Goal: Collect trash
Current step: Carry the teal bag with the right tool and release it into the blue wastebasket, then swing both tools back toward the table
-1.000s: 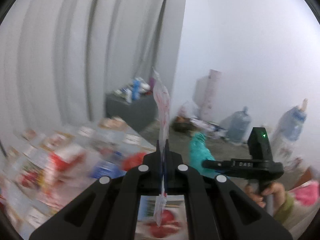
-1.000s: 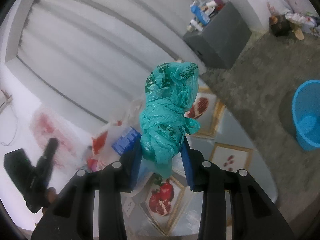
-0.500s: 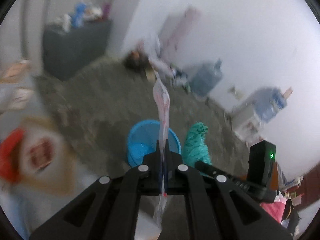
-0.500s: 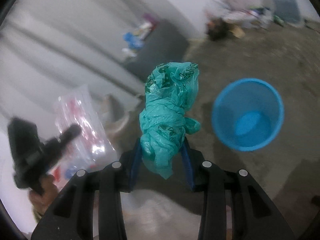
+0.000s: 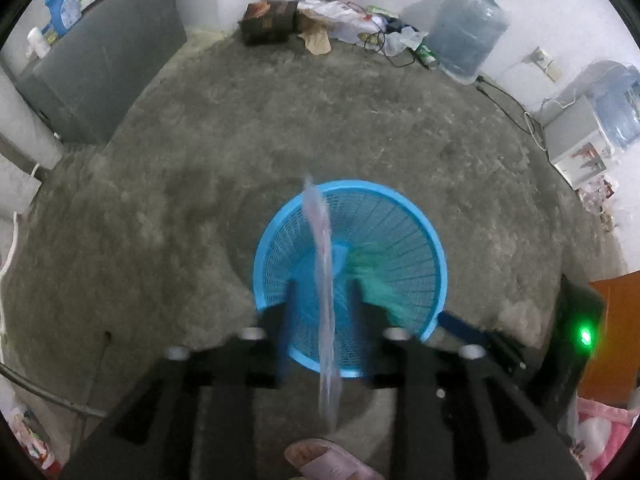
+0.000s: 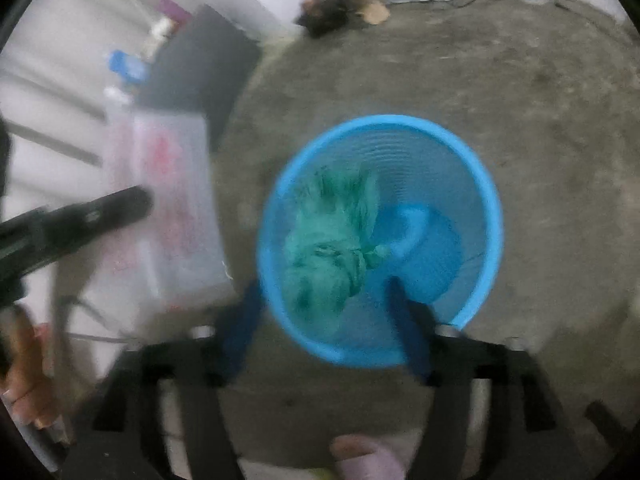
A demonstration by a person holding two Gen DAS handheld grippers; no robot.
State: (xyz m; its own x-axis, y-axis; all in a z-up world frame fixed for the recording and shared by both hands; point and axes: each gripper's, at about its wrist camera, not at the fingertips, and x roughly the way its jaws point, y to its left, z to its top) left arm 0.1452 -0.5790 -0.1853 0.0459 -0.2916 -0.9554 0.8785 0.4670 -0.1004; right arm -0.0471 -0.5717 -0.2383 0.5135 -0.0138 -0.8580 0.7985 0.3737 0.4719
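Observation:
A blue mesh basket [image 5: 424, 240] stands on the concrete floor; it also shows in the right wrist view [image 6: 486, 200]. My left gripper [image 5: 322, 300] is open above the basket, and a clear plastic wrapper [image 5: 324, 280] is blurred between its spread fingers, free of them. My right gripper [image 6: 328, 304] is open above the basket. A crumpled teal plastic bag [image 6: 332, 248] is blurred between its fingers and over the basket's inside; it also shows in the left wrist view [image 5: 376, 280]. The left gripper and the wrapper [image 6: 168, 208] appear at the left of the right wrist view.
A dark grey cabinet [image 5: 104, 68] stands at the back left. Boxes and bags [image 5: 304, 12], water jugs [image 5: 468, 36] and a white appliance [image 5: 576, 148] line the far wall. A pink slipper [image 5: 328, 460] is at the bottom edge.
Both grippers swung from the table down over the blue basket. Both opened, and the wrapper and the teal bag have left their grip.

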